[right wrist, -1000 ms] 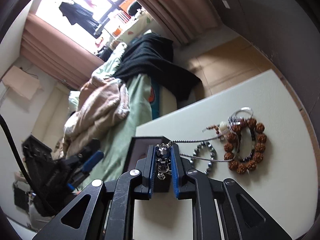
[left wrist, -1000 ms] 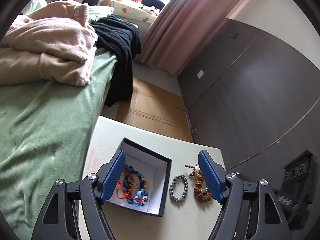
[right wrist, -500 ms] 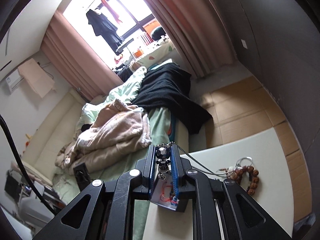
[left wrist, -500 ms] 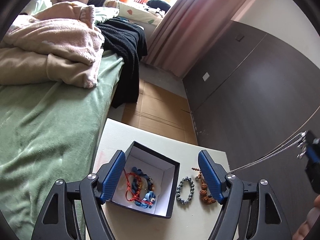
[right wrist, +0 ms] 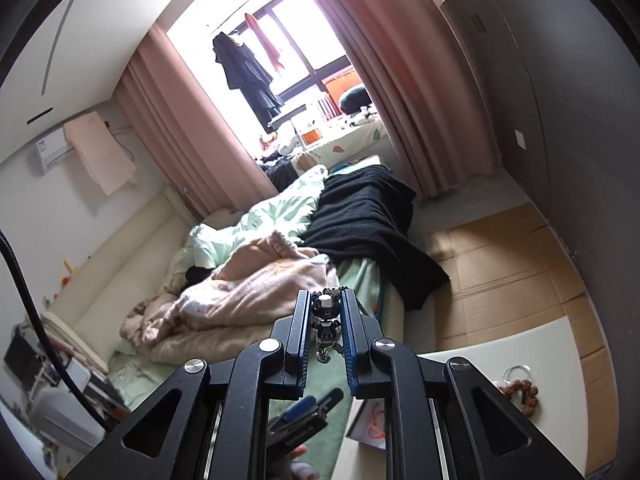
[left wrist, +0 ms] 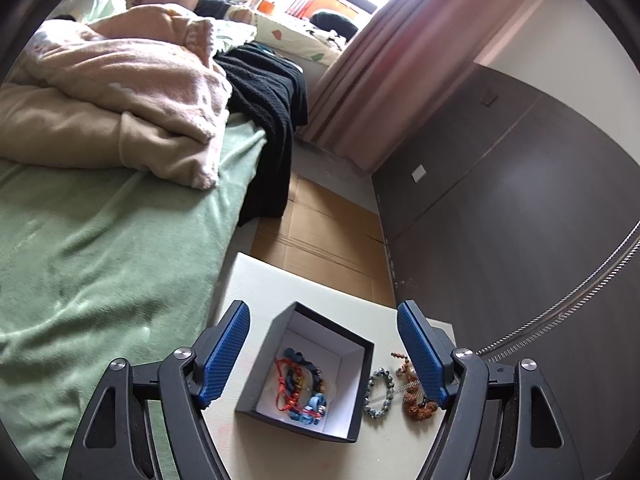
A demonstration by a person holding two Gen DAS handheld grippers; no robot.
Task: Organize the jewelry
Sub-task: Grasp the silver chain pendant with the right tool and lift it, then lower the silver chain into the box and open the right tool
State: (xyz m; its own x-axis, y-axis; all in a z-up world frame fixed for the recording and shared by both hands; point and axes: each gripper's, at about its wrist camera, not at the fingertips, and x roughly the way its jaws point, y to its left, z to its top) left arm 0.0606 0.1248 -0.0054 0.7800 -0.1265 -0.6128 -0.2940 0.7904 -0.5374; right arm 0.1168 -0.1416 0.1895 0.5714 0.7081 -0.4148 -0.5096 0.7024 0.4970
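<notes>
The right gripper (right wrist: 325, 330) had its fingers closed on the necklace's small metal pendant (right wrist: 326, 322), high above the bench (left wrist: 296, 292); its limp chain (left wrist: 576, 300) looked slippery; the left gripper (left wrist: 322, 354) hung open over the box (left wrist: 360, 392).

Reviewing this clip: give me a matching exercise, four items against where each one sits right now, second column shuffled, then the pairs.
Items:
1. red cord bracelet
2. grey bead bracelet
3. robot pendant
4. brown bead bracelet

Places:
A. on the table, right next to the box
B. inside the box
C. on the table, partly behind a left gripper finger
D. clamped in the right gripper

Pairs: 1-B, 2-A, 3-D, 4-C
</notes>
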